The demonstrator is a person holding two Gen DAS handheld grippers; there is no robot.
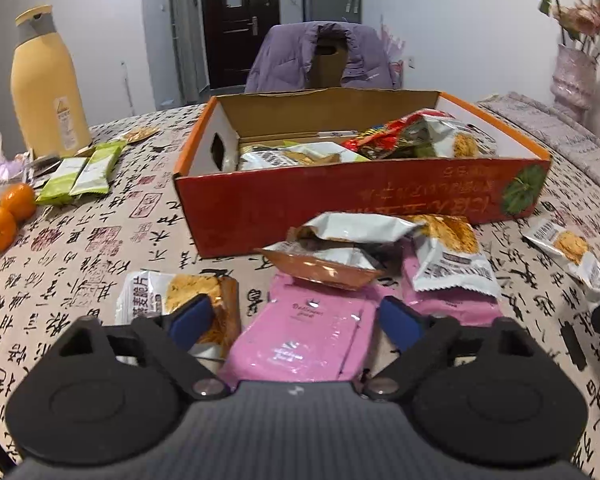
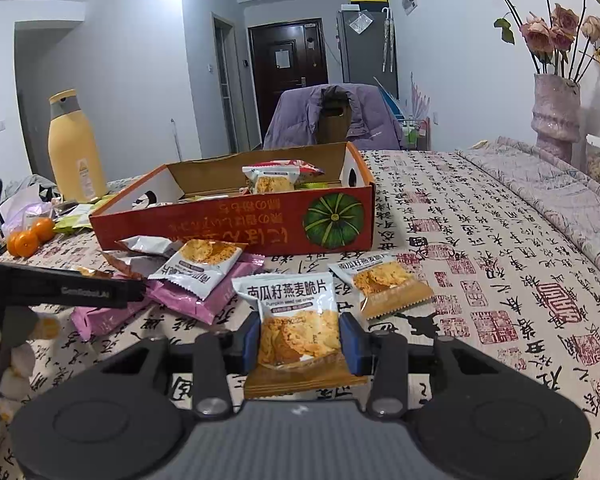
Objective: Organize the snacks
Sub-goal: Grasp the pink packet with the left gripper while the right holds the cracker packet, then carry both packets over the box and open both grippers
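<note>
An orange cardboard box (image 1: 340, 200) with several snack packs inside stands mid-table; it also shows in the right wrist view (image 2: 236, 224). My left gripper (image 1: 296, 320) is open, its blue pads either side of a pink snack pack (image 1: 304, 332) lying flat on the cloth. More packs lie beyond it: an orange-and-silver one (image 1: 328, 256) and an oat crisp pack (image 1: 452, 264). My right gripper (image 2: 300, 340) is shut on a white-and-orange oat crisp pack (image 2: 296, 320), held upright above the table. Another oat crisp pack (image 2: 384, 284) lies just beyond it.
A yellow bottle (image 1: 46, 84) stands at the far left with green packs (image 1: 80, 176) and oranges (image 1: 8, 216) near it. A chair with a purple jacket (image 1: 320, 56) is behind the table. A flower vase (image 2: 556, 116) stands at the right. The left gripper's body (image 2: 60, 288) shows at left.
</note>
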